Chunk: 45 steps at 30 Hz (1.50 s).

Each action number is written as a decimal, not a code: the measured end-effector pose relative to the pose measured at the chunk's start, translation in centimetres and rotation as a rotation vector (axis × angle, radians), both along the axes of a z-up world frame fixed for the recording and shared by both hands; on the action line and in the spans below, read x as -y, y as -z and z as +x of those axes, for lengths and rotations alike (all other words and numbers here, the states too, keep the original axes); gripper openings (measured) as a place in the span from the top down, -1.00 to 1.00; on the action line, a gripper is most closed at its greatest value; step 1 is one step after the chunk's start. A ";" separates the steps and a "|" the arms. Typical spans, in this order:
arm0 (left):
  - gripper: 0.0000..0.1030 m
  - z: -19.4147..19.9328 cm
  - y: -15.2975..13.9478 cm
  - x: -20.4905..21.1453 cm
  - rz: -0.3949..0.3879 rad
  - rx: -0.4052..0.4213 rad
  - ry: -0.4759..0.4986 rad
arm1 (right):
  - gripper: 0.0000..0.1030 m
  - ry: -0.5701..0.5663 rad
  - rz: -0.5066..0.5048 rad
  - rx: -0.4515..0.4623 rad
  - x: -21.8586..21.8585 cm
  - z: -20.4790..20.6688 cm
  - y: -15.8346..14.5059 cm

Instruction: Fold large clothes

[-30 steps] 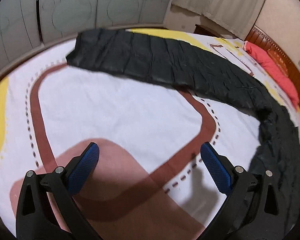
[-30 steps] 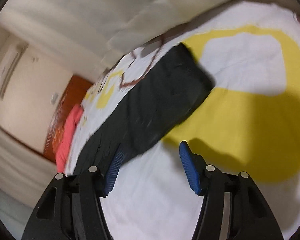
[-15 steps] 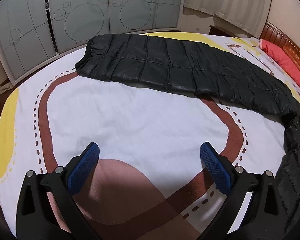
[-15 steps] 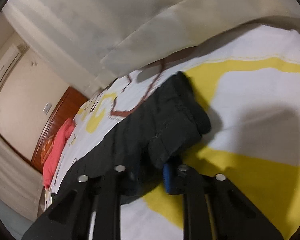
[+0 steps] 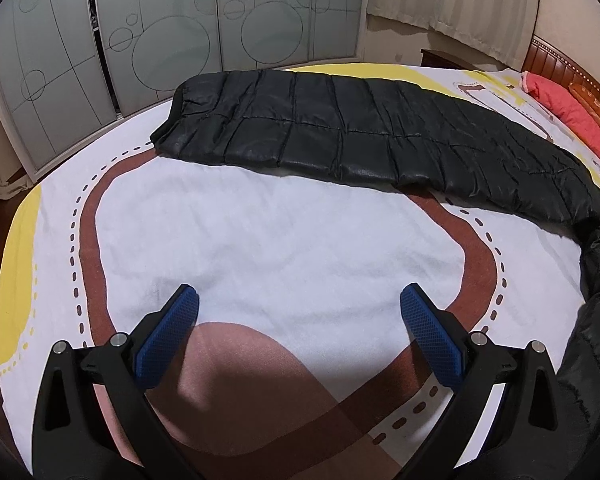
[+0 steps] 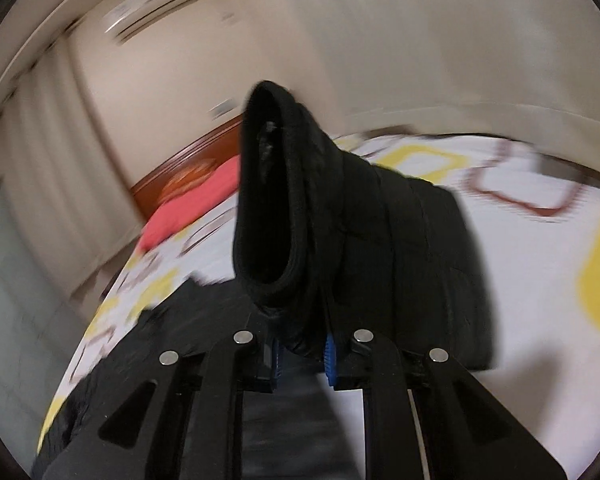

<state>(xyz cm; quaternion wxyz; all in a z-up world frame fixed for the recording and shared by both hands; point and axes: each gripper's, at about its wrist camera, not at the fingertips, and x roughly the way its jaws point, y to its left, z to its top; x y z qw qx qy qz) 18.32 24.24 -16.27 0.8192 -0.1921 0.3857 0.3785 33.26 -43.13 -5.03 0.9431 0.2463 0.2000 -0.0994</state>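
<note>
Your right gripper [image 6: 300, 350] is pinched on the cuff end of the black quilted coat [image 6: 400, 264]; half a second ago the same jaws were closing on that end while it lay flat on the bedspread [image 6: 540, 280], and now the cuff [image 6: 268, 200] stands raised above the fingers, its dark opening facing the camera toward 12 o'clock. The blur across this view suggests the gripper is in motion. This change means the fold has probably begun: one end of the garment is off the bed and ready to be carried over the rest.

Your left gripper [image 5: 298, 332] is spread wide and holds nothing, hovering over the white and brown bedspread [image 5: 280, 240] as in the earlier frames.

In the left view the coat [image 5: 360, 140] lies as a long band across the far part of the bed. Its long axis runs from 10 o'clock to 3 o'clock, with the squared end pointing at the wardrobe doors [image 5: 160, 32], then bends down the right edge toward 5 o'clock. A red pillow [image 5: 572, 116] lies by the headboard [image 5: 580, 84] at 2 o'clock.
</note>
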 end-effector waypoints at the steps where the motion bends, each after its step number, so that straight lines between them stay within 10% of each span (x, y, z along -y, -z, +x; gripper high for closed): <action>1: -0.96 -0.1 0.1 0.0 0.000 0.005 0.000 | 0.69 -0.048 -0.010 -0.007 -2.4 1.5 -0.3; 14: -0.96 -0.3 0.2 0.1 0.013 0.024 0.000 | 0.69 -0.416 -0.081 -0.131 -24.0 10.0 2.3; 26: -0.96 -0.3 0.3 0.1 0.017 0.028 0.000 | 0.67 -0.610 -0.138 -0.225 -34.8 12.5 5.5; 30: -0.96 -0.3 0.3 0.0 0.018 0.027 0.000 | 0.55 -0.630 -0.130 -0.285 -35.8 12.5 6.8; 34: -0.96 -0.3 0.3 0.1 0.016 0.028 0.001 | -0.48 -0.680 -0.083 -0.289 -36.4 12.4 7.0; 40: -0.96 -0.3 0.3 0.1 0.018 0.028 0.000 | -0.48 -0.657 -0.131 -0.180 -32.9 9.3 3.3; 45: -0.96 -0.4 0.4 0.1 0.021 0.025 0.000 | -0.25 -0.390 -0.257 -0.221 -21.4 9.2 1.7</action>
